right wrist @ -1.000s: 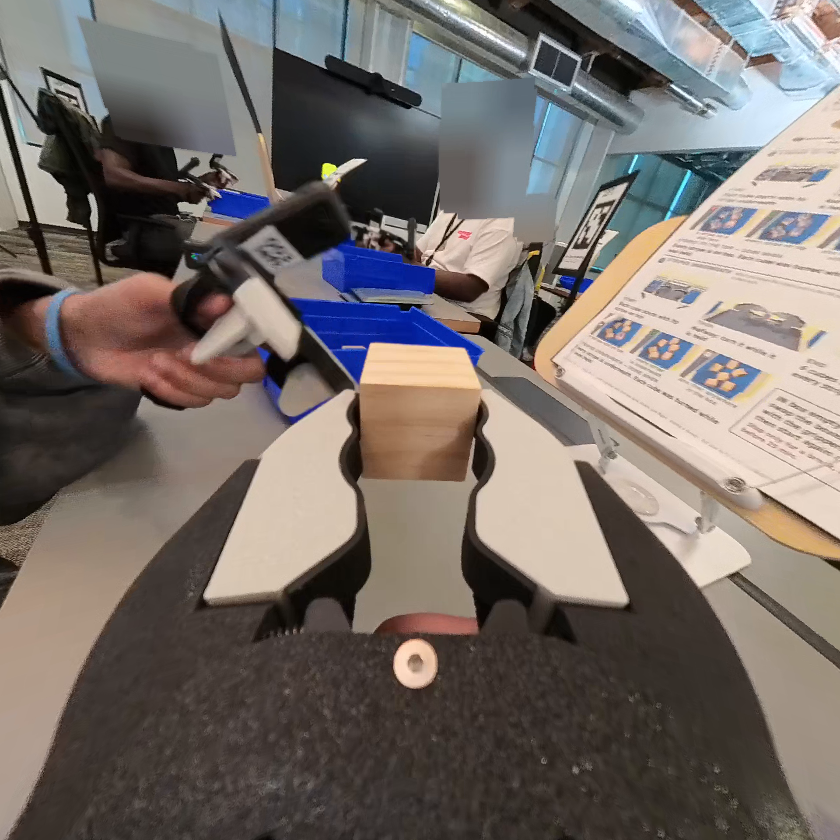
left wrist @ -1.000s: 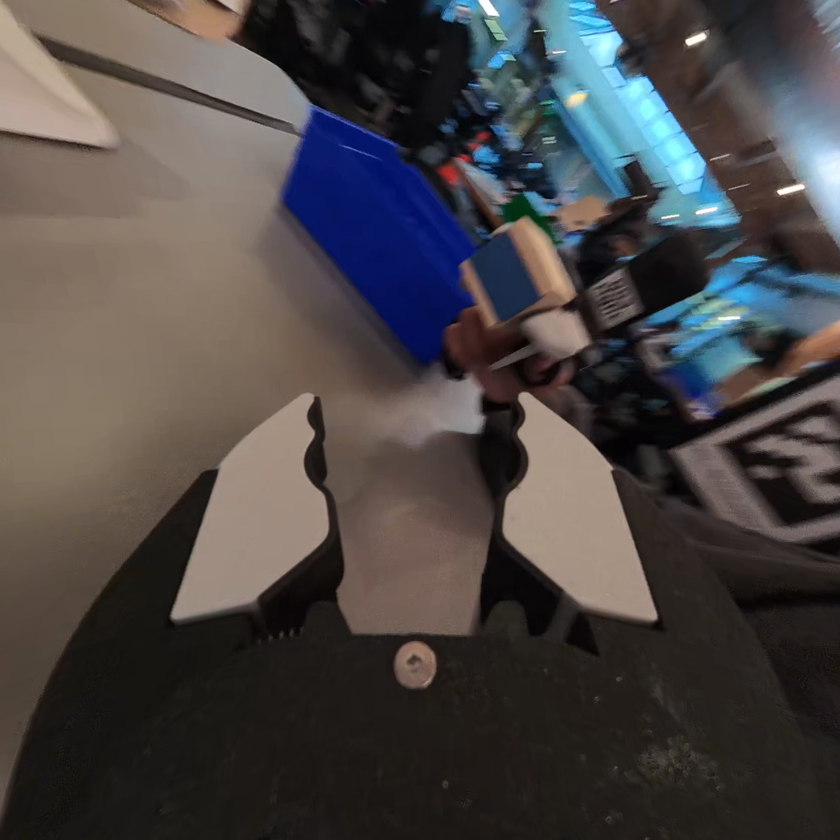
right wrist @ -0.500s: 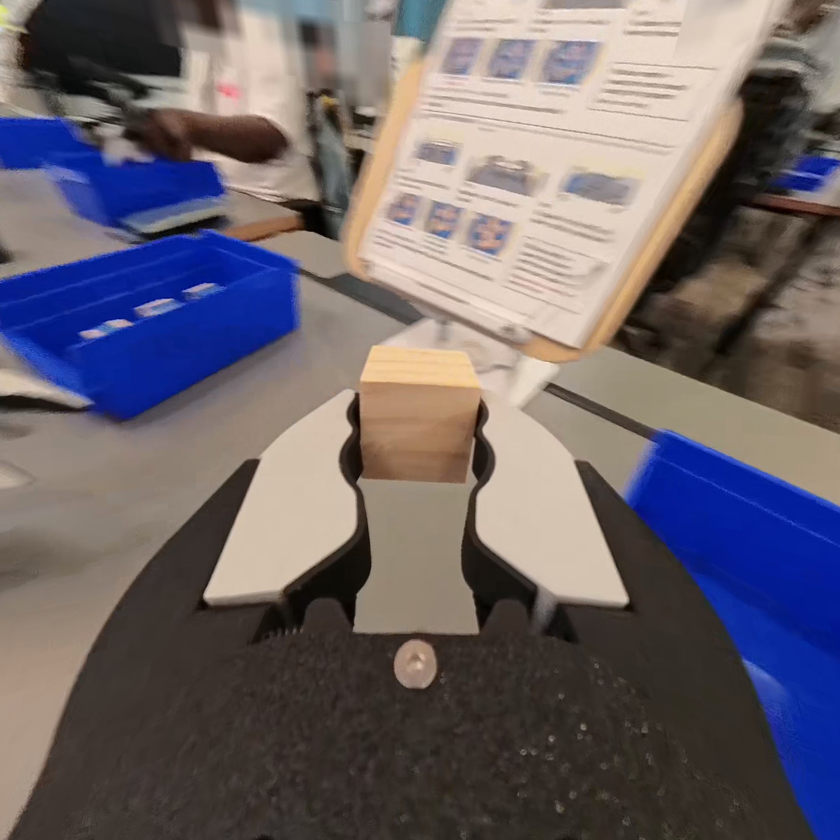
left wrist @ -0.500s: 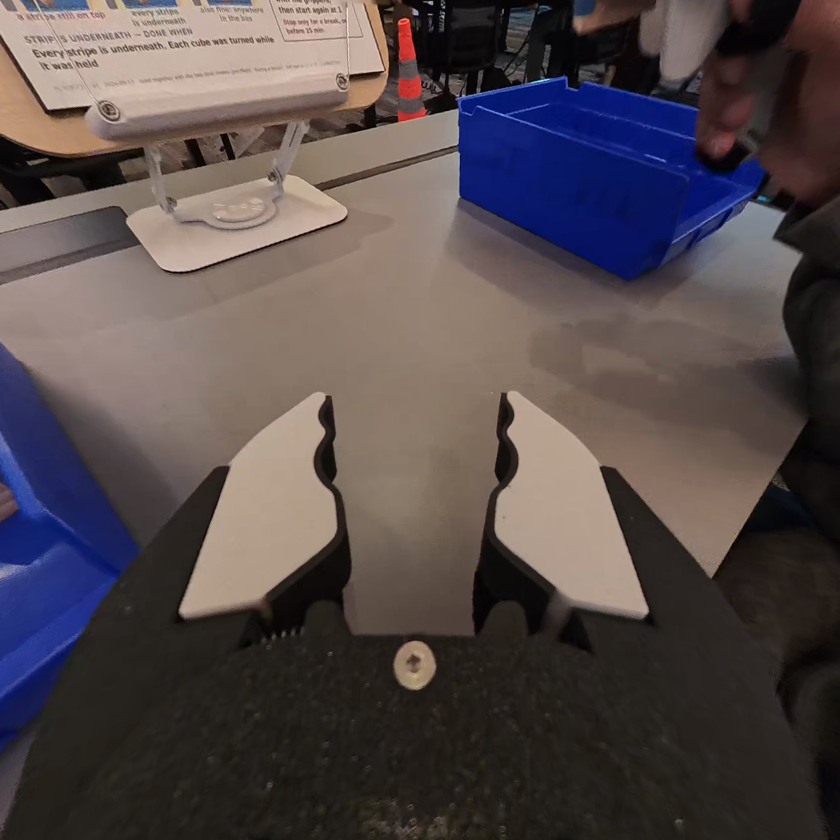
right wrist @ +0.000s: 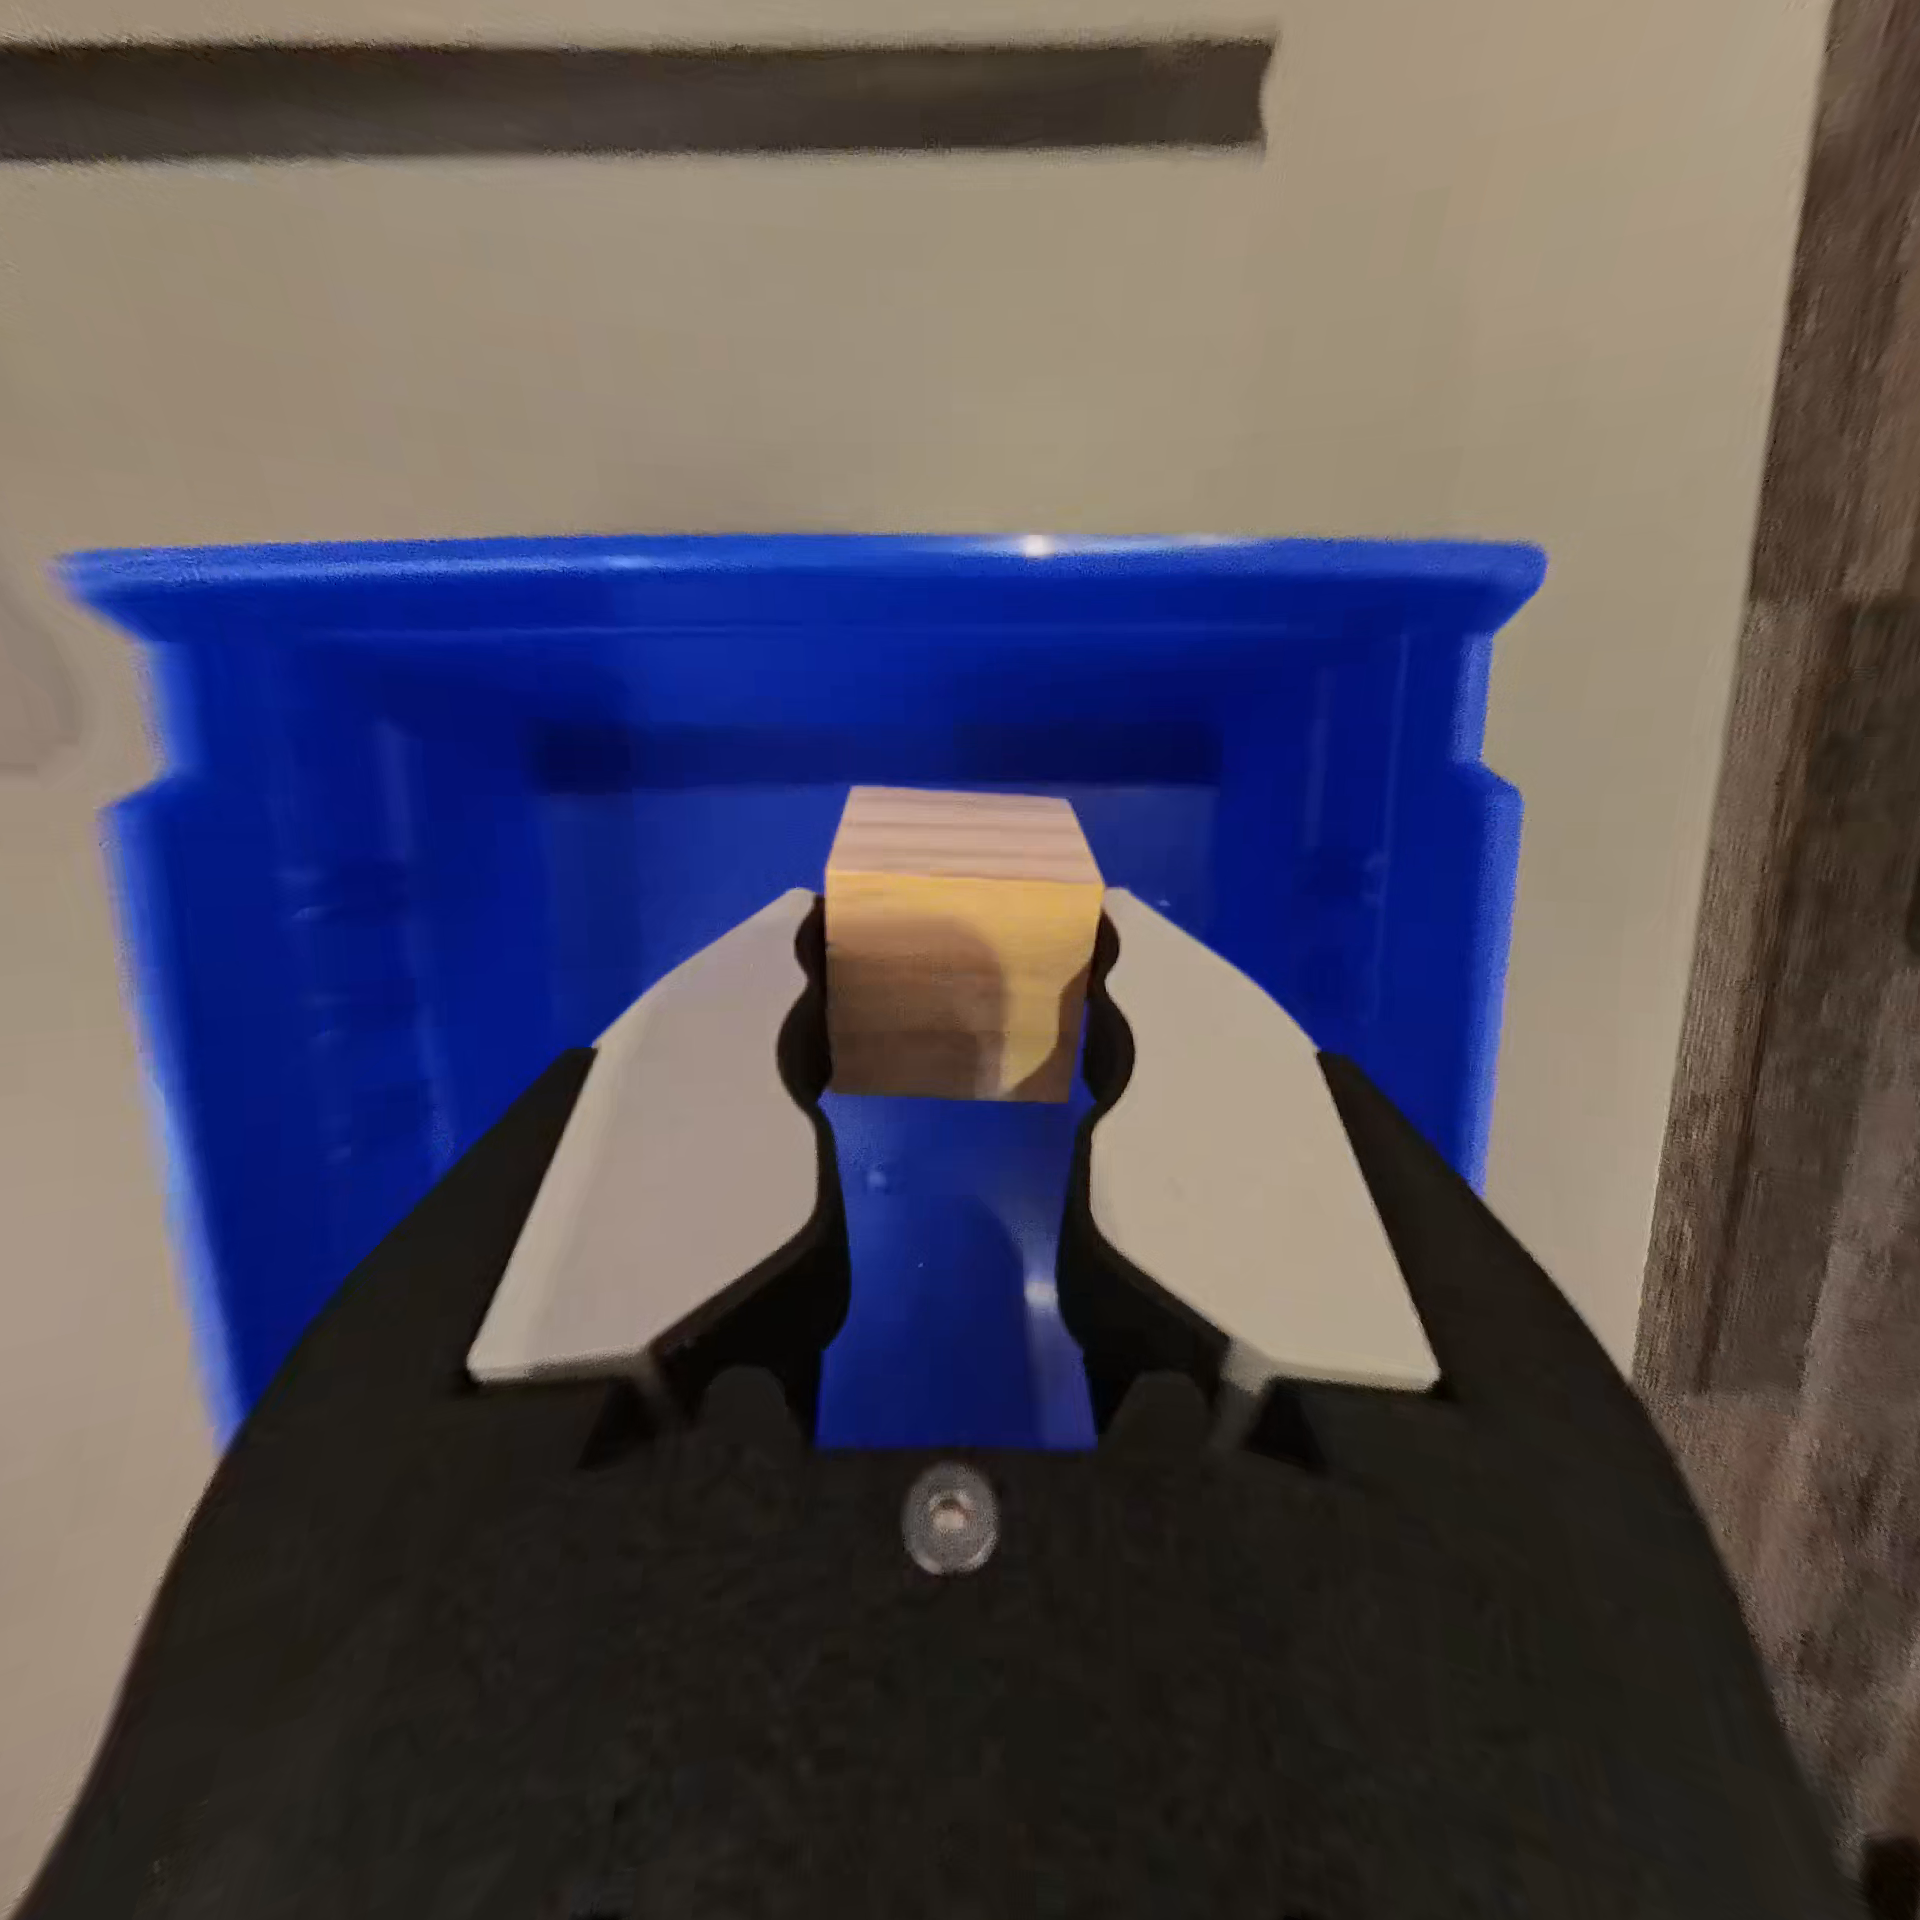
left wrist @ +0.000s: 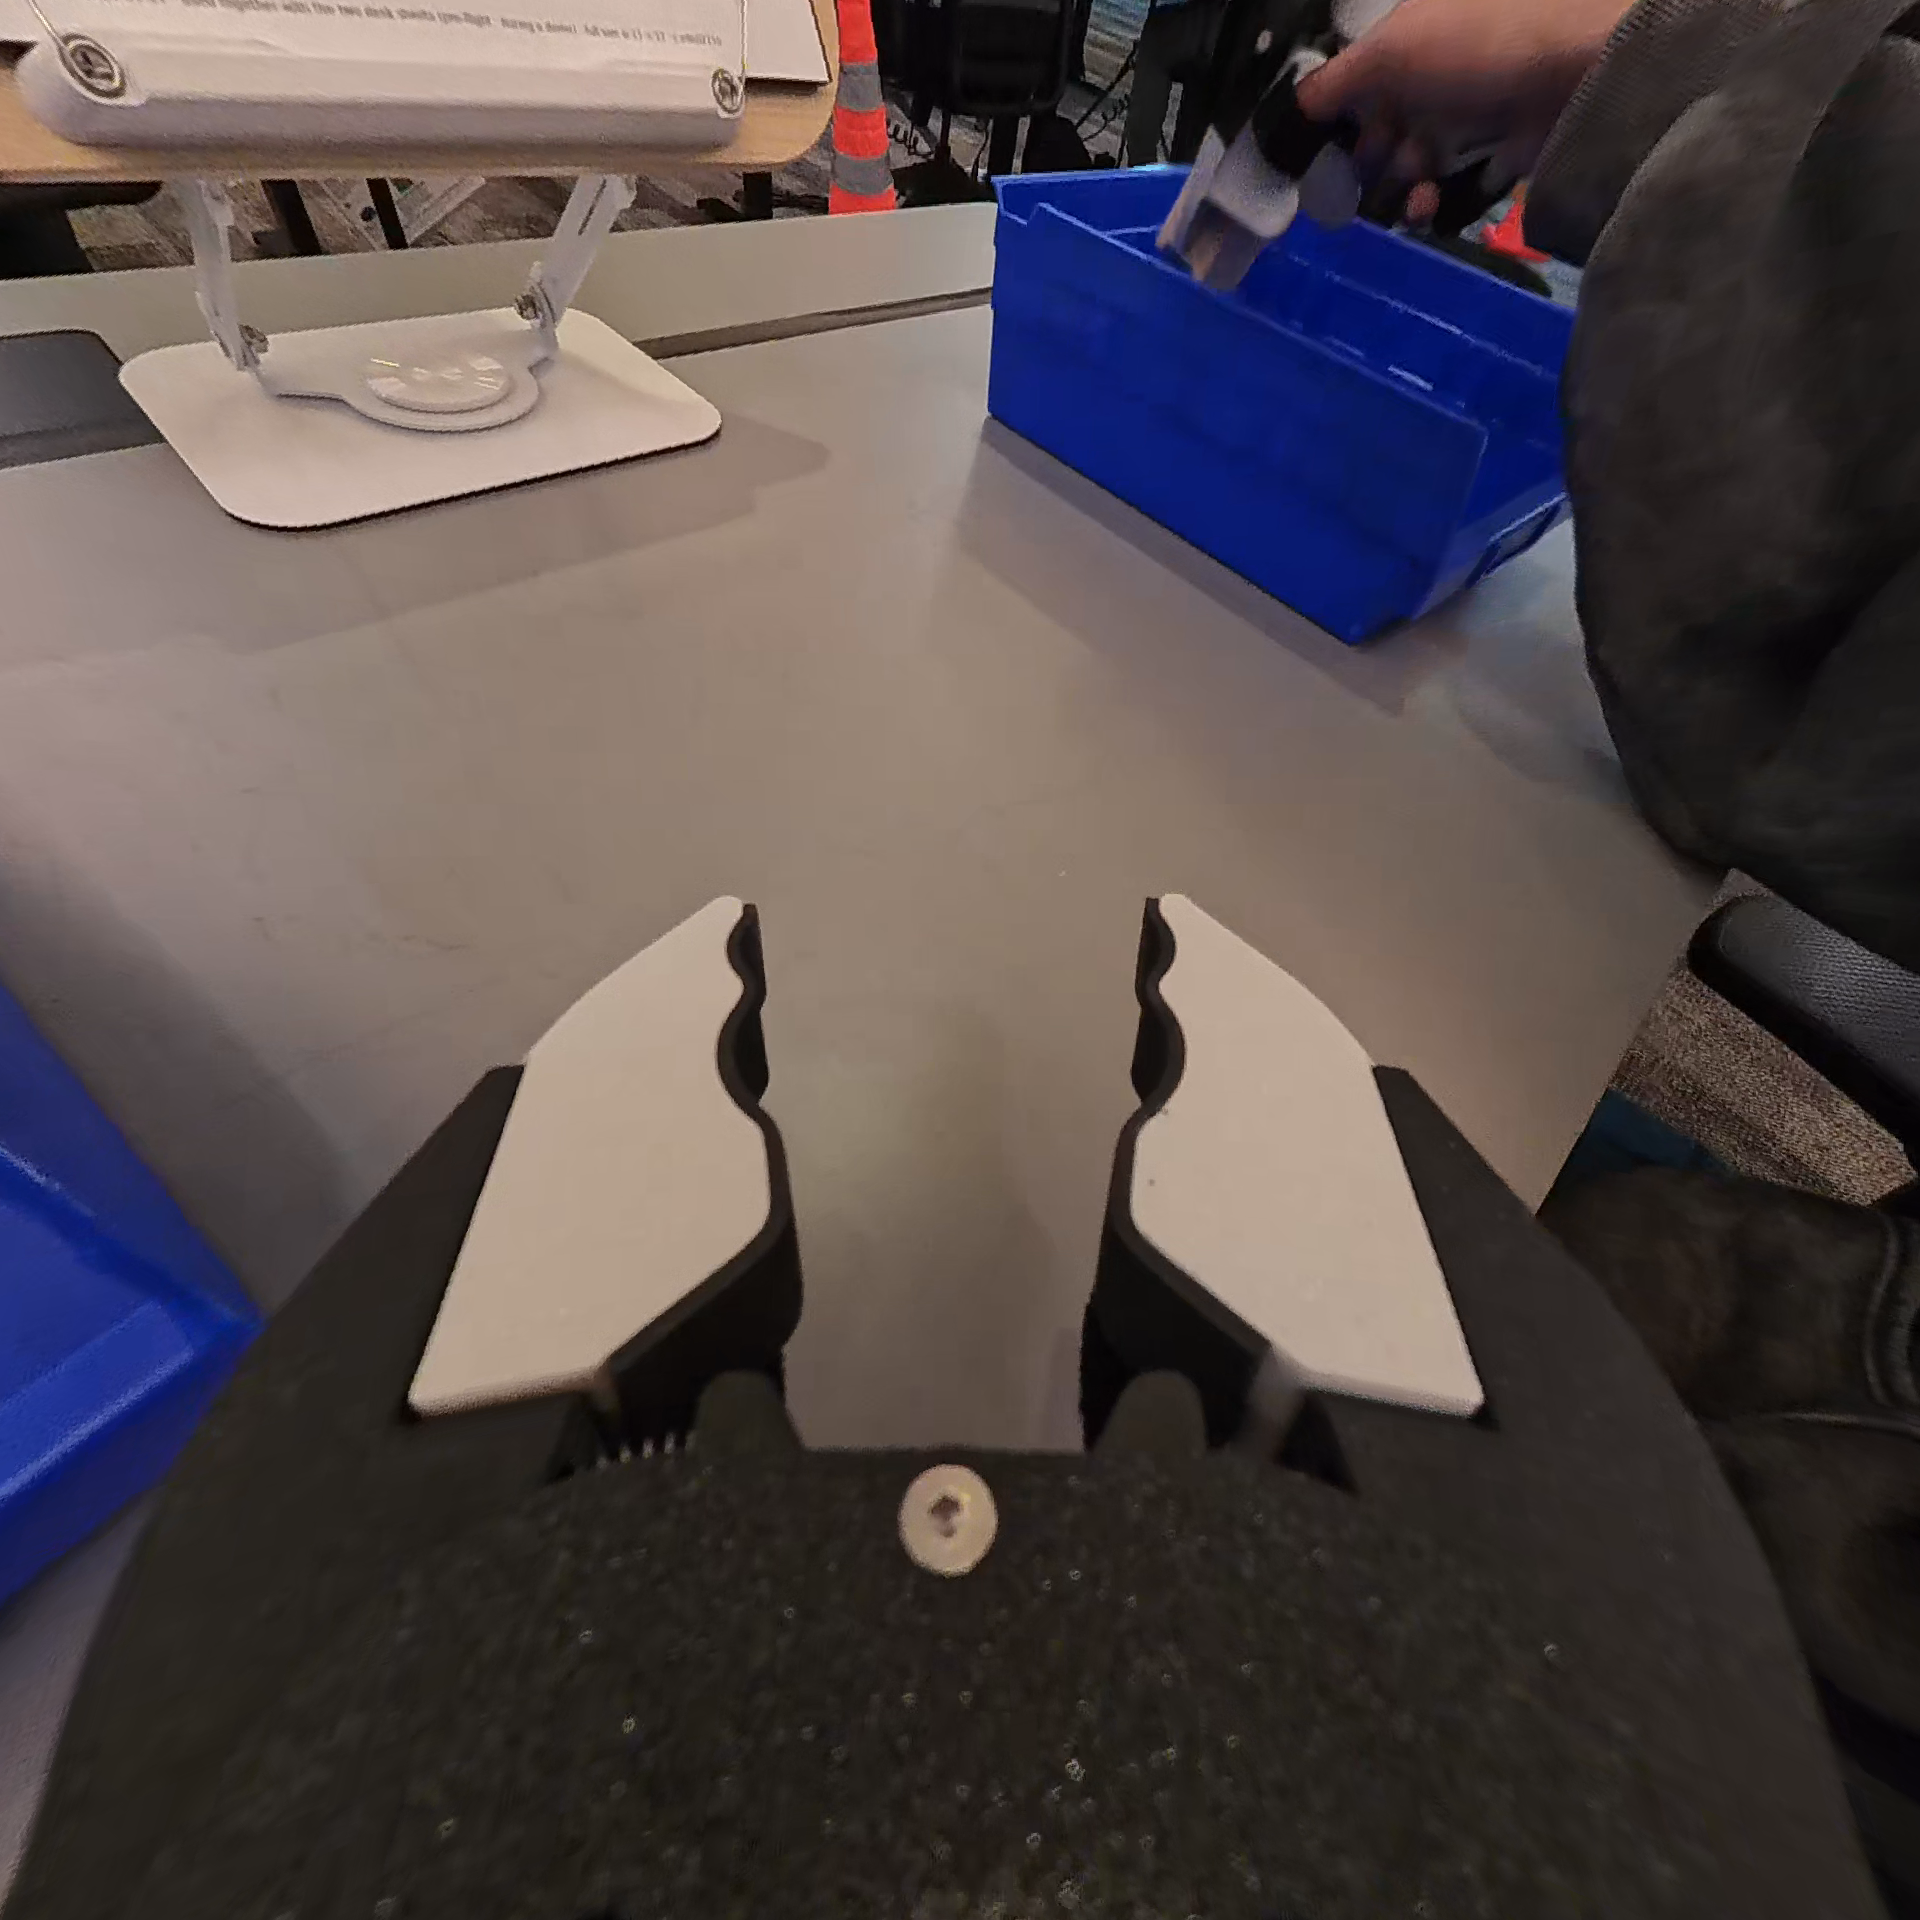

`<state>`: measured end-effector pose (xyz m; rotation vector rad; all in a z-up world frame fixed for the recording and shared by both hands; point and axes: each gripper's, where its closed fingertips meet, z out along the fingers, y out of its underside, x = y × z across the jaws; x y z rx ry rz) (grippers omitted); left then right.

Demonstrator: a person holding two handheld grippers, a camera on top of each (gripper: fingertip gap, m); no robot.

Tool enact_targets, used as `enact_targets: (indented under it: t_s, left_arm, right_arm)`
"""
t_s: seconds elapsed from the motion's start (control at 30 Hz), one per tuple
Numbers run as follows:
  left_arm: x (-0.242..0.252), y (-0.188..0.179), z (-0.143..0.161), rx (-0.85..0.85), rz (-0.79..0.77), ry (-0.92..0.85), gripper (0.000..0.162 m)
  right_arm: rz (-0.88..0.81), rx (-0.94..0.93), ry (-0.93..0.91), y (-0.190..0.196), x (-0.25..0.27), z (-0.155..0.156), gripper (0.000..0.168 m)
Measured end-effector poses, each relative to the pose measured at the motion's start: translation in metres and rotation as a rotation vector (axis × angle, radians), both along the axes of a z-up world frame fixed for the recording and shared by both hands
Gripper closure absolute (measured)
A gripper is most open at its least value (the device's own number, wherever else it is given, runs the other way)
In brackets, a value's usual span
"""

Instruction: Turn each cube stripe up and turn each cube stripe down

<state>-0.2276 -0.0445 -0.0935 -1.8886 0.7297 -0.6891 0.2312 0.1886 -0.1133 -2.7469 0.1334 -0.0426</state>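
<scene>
The middle of the grey table (left wrist: 727, 675) lies open, hemmed by a white stand base (left wrist: 416, 416) toward its far left edge, a blue bin (left wrist: 1247, 436) toward its far right corner and a second blue bin (left wrist: 73, 1299) at its near left edge.

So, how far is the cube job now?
Done: cannot tell; no stripe shows. In hand: the right tool grips a wooden cube above the blue bin, whose visible floor is bare. The left tool is open, holding nothing. Left: setting the cube down.
</scene>
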Motion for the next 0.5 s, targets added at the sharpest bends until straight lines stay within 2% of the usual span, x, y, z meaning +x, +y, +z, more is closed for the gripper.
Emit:
enact_targets:
  t_s: [0.2, 0.37, 0.5]
  left_arm:
    - [0.002, 0.000, -0.008, -0.040, -0.016, 0.009, 0.094]
    - [0.004, -0.001, -0.011, -0.055, -0.030, 0.015, 0.094]
    - [0.006, -0.001, -0.013, -0.055, -0.033, 0.025, 0.094]
  right_arm:
    - [-0.061, -0.144, 0.065, -0.004, 0.015, -0.051, 0.122]
    - [-0.068, -0.203, 0.053, -0.012, 0.020, -0.068, 0.122]
    - [-0.045, -0.188, 0.020, -0.011, 0.023, -0.068, 0.121]
